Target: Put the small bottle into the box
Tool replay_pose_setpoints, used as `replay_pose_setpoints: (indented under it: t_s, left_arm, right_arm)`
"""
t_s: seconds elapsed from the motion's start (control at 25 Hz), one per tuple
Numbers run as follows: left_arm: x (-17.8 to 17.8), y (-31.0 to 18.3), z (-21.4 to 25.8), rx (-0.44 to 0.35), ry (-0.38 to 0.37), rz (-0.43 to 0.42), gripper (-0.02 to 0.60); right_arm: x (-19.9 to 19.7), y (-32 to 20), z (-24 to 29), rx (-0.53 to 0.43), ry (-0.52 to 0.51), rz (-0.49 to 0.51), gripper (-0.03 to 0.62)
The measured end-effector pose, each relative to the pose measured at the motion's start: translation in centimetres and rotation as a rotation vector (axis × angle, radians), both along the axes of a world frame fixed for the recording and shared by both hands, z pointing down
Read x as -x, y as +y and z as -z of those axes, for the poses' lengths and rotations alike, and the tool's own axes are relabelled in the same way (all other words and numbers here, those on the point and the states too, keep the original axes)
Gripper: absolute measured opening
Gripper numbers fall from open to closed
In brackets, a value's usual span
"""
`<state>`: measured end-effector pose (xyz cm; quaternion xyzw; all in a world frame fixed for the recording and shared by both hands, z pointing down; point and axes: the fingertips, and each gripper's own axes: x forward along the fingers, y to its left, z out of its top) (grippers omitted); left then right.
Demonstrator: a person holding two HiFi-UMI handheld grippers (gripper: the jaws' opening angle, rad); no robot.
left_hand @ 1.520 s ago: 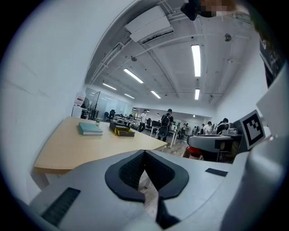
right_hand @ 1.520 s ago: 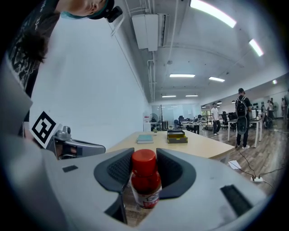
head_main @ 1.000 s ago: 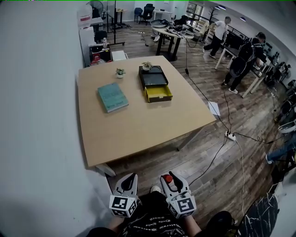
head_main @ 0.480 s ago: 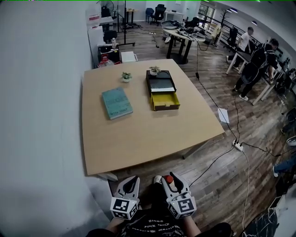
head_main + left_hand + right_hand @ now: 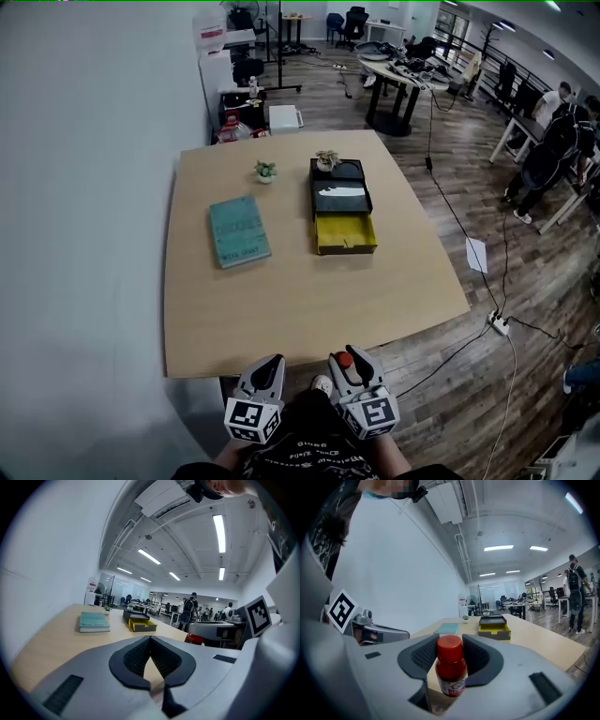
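Two grippers hover before the table (image 5: 281, 300): left gripper (image 5: 265, 367) pinched together, empty; right gripper (image 5: 345, 361) clamped on the red-capped small bottle (image 5: 451, 665). Keep it upright, reach well forward, and lower it into the open yellow drawer (image 5: 347, 248) of the box (image 5: 317, 192) before releasing.

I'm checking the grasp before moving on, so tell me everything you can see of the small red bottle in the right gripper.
The small red bottle has a round red cap, a clear-looking body showing red inside, and a white label low down whose print is too blurred to read. It stands upright, clamped between the dark ribbed jaws of the right gripper, just short of the near edge of the light wooden table.
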<state>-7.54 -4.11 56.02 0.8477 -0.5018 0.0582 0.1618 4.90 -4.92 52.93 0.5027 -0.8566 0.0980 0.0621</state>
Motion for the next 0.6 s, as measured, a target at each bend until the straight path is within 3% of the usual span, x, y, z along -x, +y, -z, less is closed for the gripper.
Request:
replay_pose_setpoints:
  t_s: [0.2,0.6]
  left_arm:
    - [-3.1,-4.0,0.1,0.007,-0.016,0.050,0.005]
    - [-8.6,-10.1,0.3,0.000,0.019,0.108,0.005]
  right_arm:
    - [-3.6,-4.5,0.6,-0.015,-0.007,0.037,0.158]
    - [-9.0,-10.6,0.4,-0.012,0.013,0.075,0.158]
